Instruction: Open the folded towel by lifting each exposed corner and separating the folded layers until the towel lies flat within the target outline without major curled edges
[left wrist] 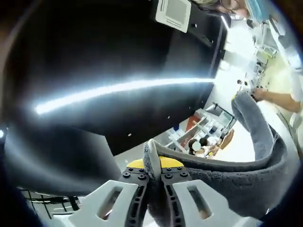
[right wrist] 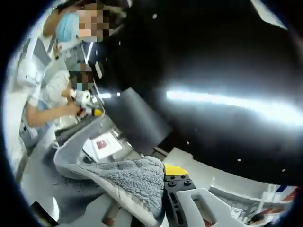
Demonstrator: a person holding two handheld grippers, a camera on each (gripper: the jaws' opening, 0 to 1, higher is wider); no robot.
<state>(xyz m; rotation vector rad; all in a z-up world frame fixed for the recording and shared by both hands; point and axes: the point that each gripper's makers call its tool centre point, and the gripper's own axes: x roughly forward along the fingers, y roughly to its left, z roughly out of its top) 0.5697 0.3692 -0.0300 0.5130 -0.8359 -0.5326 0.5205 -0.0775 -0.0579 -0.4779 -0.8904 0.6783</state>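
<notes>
Your left gripper (left wrist: 152,176) is clamped on one edge of the thick grey terry-cloth towel (left wrist: 258,156), which is lifted off any surface and arcs away from those jaws toward a person's hand (left wrist: 265,94) at its far end. Your right gripper (right wrist: 163,189) pinches another edge of the towel (right wrist: 128,182), the cloth draping away toward a person in a pale top (right wrist: 42,90).

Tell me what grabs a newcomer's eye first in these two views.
The grey towel dominates: it is lifted off the surface, pinched at a corner in the left gripper and arcing away to the right. In the right gripper view its fluffy edge drapes over the right gripper. Behind it, a bright light streak crosses a glossy black ceiling.
</notes>
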